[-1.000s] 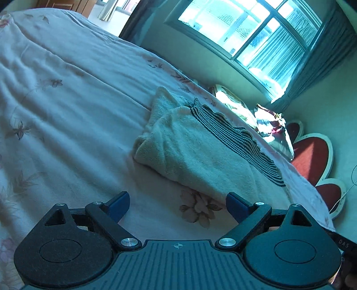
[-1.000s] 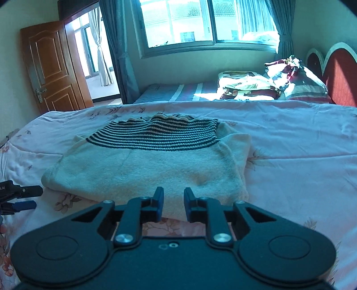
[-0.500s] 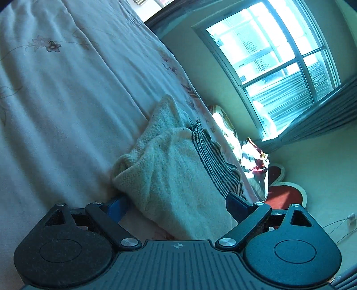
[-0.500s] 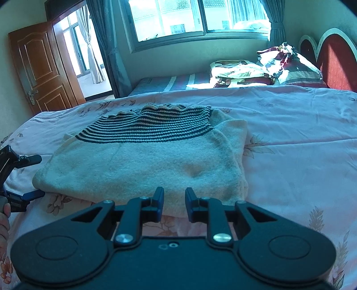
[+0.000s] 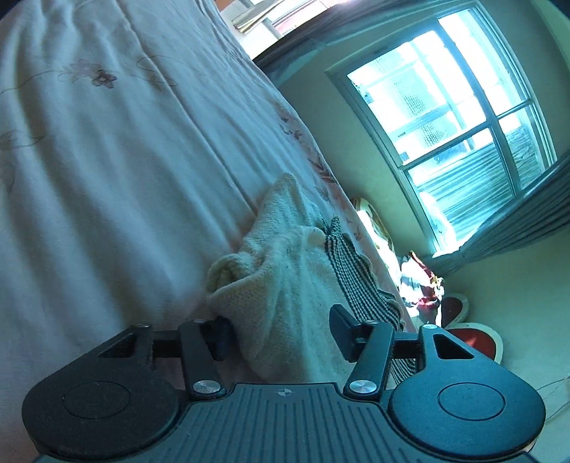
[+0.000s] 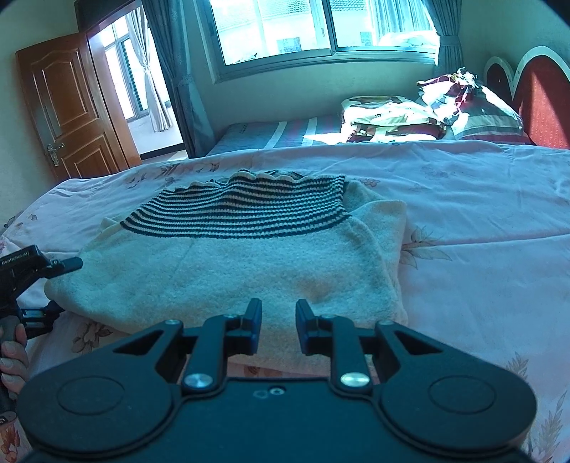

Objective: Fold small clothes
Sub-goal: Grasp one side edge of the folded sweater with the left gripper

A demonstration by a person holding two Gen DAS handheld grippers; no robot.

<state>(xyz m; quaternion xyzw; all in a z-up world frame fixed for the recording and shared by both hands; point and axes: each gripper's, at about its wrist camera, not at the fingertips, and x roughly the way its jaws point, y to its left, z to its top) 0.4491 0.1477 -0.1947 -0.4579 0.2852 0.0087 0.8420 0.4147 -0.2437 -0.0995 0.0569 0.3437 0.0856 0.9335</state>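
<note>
We have the cream sweater [image 6: 228,274], with its dark-striped band at the far end, lying partly folded on the bed [image 6: 481,199], its sides already turned in so it forms a rough rectangle. Our left tongs [image 5: 281,333] have come in at the garment's left edge, rolled so one finger slides beneath the fabric and the other rides over it; the jaws have just been closing, with the thick knit edge between them. From the left wrist view we cannot quite tell whether the pads are already biting, though the lower finger [image 5: 222,336] seems to touch the cloth while the upper one stands a little clear. In our judgement this sets up a lift of that edge for the next fold.

Our right tongs [image 6: 278,326] sit at the near hem with only a narrow gap between the fingers and nothing pinched; they hover just over the edge, likely waiting to take a matching corner.

Beyond the sweater the bed is bare floral sheet, so nothing blocks a fold across. A pile of bedding and pillows [image 6: 438,110] lies well apart by the red headboard [image 6: 538,107], under the window [image 6: 320,28]; a wooden door [image 6: 67,107] stands open to the left.
</note>
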